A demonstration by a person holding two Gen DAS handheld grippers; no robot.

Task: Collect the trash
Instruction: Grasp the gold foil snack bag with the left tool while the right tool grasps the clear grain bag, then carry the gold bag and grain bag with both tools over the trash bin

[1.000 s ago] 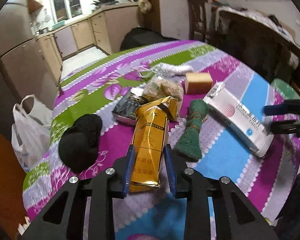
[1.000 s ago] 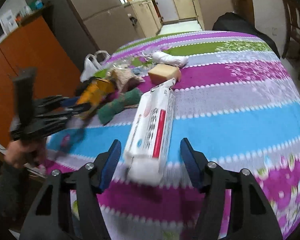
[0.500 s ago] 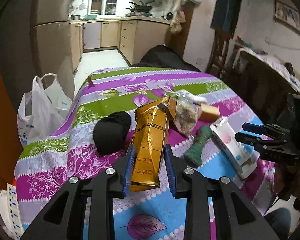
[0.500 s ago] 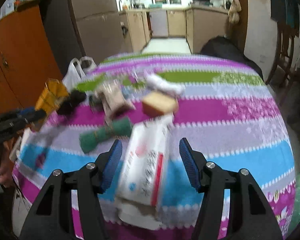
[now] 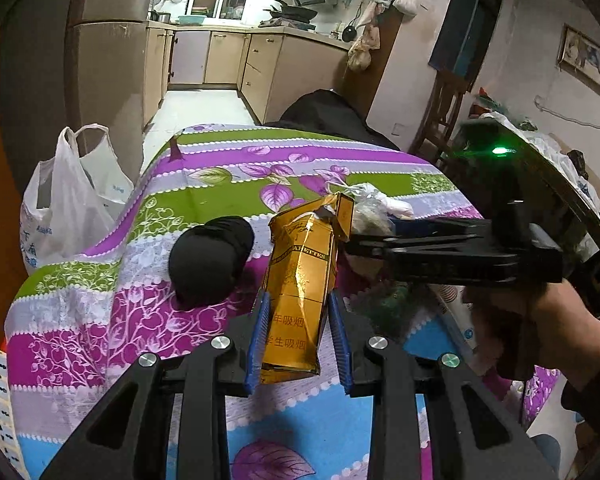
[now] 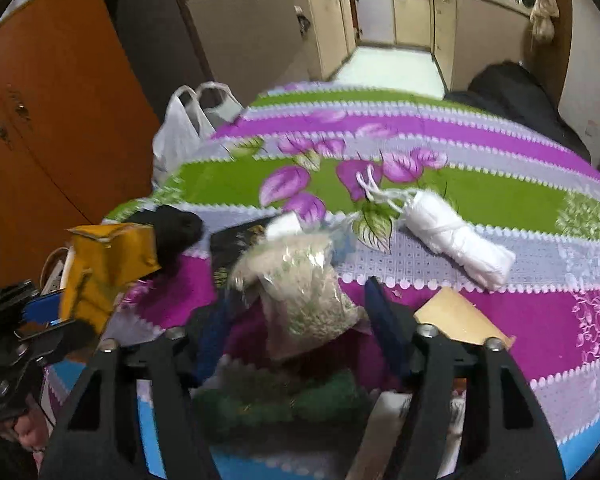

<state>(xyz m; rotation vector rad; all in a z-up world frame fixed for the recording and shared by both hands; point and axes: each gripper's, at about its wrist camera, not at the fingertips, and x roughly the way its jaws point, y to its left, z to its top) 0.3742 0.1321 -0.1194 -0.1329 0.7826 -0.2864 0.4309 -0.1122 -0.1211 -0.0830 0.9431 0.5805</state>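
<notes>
Currently, findings as follows.
Left gripper (image 5: 299, 334): clamped on the gold carton (image 5: 298, 292), lifted clear of the tablecloth (image 5: 100, 320).
Right gripper (image 6: 300, 320): jaws have just been closing, apart around the clear granule bag (image 6: 300, 284); no pad contact evident.
Trash bag (image 5: 64, 208): white, hanging just beside the table's left edge.
Risk, carton: open top flap may snag the right gripper, which crosses close by.
Risk, granule bag: soft and loose, likely to slump out of a partial grip.
Obscured: motion blur hides the right pads; green item (image 6: 276, 400) under them is indistinct.
</notes>
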